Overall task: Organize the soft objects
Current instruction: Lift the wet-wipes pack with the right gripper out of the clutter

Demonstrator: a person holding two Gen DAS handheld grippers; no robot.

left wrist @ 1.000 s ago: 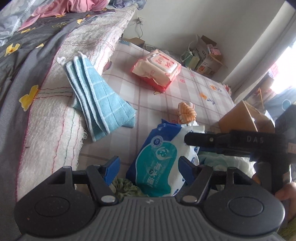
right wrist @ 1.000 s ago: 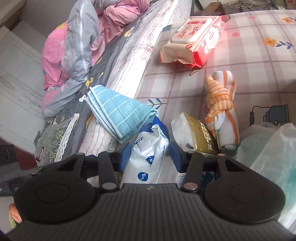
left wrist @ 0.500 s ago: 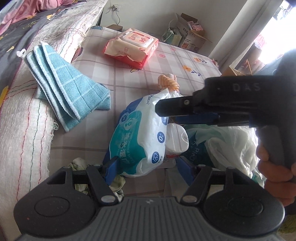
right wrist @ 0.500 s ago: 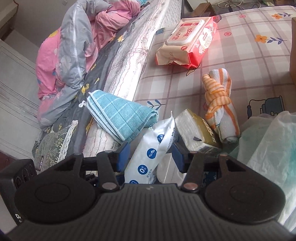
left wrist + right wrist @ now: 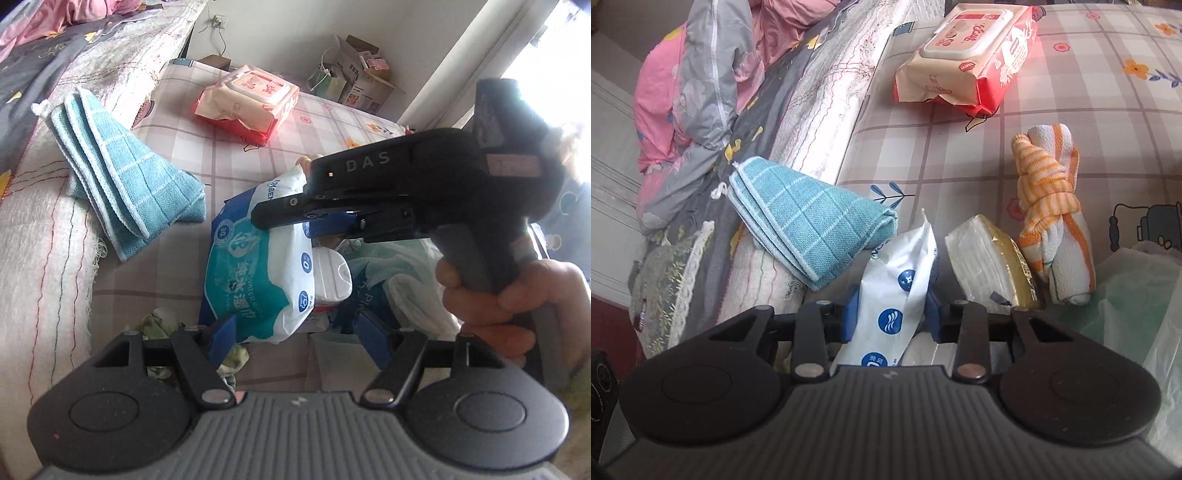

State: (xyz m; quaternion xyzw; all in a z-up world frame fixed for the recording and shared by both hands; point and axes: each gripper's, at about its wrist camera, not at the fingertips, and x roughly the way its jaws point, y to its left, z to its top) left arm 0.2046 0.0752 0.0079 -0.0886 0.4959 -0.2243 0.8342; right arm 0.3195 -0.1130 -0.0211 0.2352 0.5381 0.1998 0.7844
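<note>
Right hand-held gripper [image 5: 891, 314] pinches wipes pack [image 5: 897, 295] over checked mat [image 5: 1089, 92].

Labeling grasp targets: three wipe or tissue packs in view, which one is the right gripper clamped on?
The blue-and-white wet-wipe pack, pinched between the right gripper fingers. The red-and-cream wipe pack and the yellow tissue pack lie free on the mat.

White, teal & blue wet-wipes pack [image 5: 258, 273] w/ blue round logos, teal cloth [image 5: 812, 218] w/ pale grid lines, orange-&-white striped towel [image 5: 1052, 214], red & cream wipes pack [image 5: 967, 55], pink-grey checked sheet [image 5: 1089, 110] w/ flower prints, black grippers w/ blue pads [image 5: 373, 338].
</note>
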